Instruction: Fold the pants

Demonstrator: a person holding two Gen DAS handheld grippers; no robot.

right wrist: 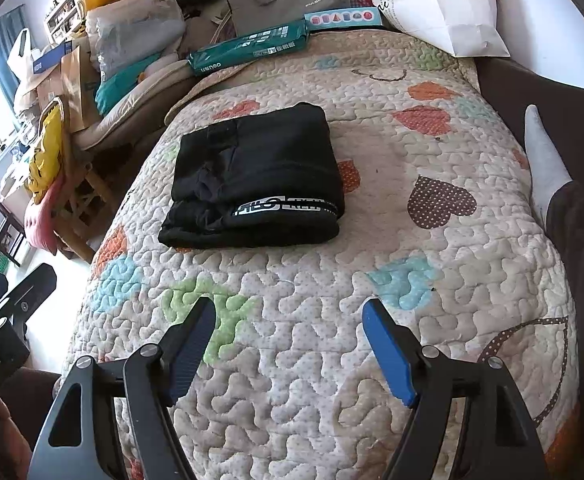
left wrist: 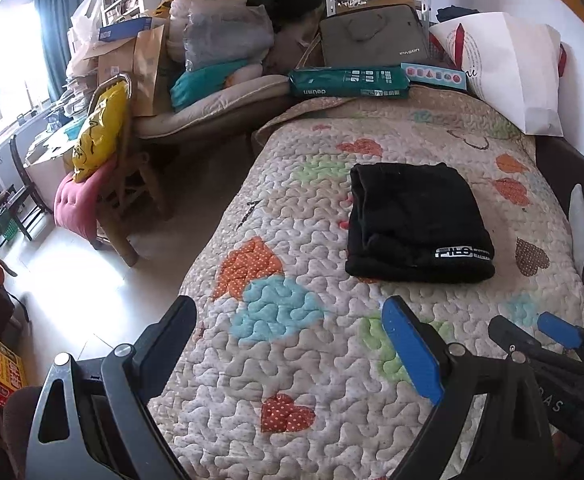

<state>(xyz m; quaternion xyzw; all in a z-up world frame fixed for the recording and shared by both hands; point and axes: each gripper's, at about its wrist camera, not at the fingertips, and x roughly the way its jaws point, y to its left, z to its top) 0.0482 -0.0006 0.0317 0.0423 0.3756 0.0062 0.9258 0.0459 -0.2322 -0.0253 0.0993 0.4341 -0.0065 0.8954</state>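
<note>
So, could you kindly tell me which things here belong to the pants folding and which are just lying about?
Part of the job:
- black pants, folded on the quilt
- left hand-held gripper, open
- right hand-held gripper, open

Just lying about:
- green paper pack
- grey laptop bag
- white paper bag
- yellow bag

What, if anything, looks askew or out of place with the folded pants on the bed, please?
Nothing much stands out. The black pants lie in a compact folded bundle on the quilt, logo band facing the cameras; the layers at the near left edge are slightly uneven. Both the left gripper and right gripper are open and clear of them.
</note>
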